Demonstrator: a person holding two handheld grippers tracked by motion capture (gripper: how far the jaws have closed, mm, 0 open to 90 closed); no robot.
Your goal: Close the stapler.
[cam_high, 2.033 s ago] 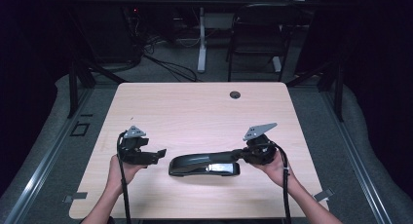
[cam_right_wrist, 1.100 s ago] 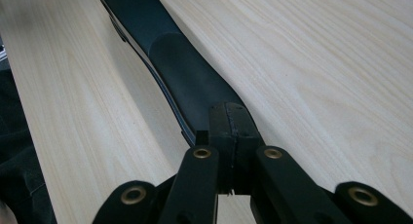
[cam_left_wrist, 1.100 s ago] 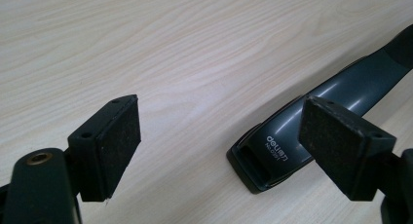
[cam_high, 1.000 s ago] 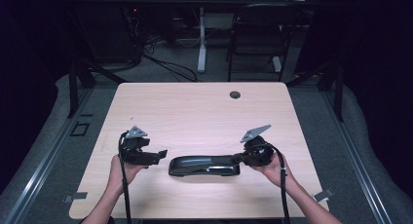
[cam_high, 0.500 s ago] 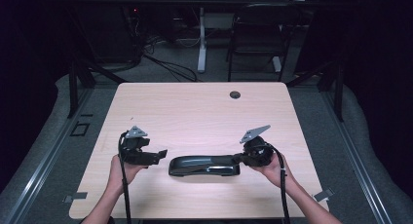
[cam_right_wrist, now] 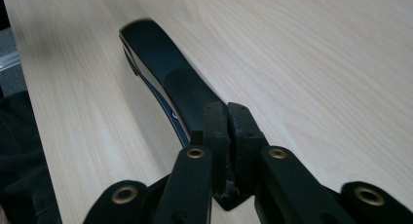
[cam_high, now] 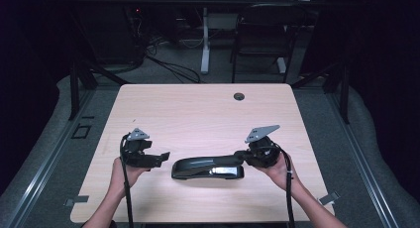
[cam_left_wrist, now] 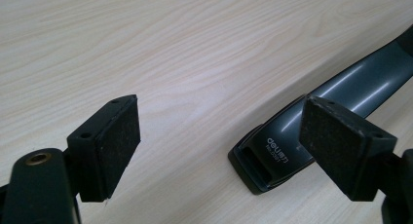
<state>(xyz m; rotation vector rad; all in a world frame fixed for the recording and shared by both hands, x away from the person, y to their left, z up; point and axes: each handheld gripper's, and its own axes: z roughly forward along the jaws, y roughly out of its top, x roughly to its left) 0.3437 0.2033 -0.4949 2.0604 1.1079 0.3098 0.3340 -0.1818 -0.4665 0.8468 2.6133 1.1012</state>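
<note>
Since the earlier high views the stapler [cam_high: 208, 167] has swung from a slant to lie parallel w/ the near edge, and the right gripper [cam_high: 246, 156] has drifted a bit toward the centre; the left gripper [cam_high: 162, 156] hasn't shifted.

Table [cam_high: 198, 109] — pale wood, a small dark grommet [cam_high: 239, 96] near the far edge, mid-width.

Stapler — black, long, flat on the table near the near edge, roughly mid-width, lengthwise left to right. In the left gripper view its front end [cam_left_wrist: 265, 158] w/ white lettering points at the camera; in the right gripper view its top arm [cam_right_wrist: 165, 83] runs away from the jaws.

Right gripper [cam_right_wrist: 227, 121] — at the stapler's right end, jaws pressed nearly together, pads [cam_right_wrist: 215, 124] meeting over the rear of the top arm; whether they pinch it or just sit against it I can't tell.

Left gripper [cam_left_wrist: 219, 136] — just off the stapler's left end, not touching it, jaws spread wide, pads [cam_left_wrist: 119, 136] apart w/ bare table between; the stapler's tip sits beside the far pad.
</note>
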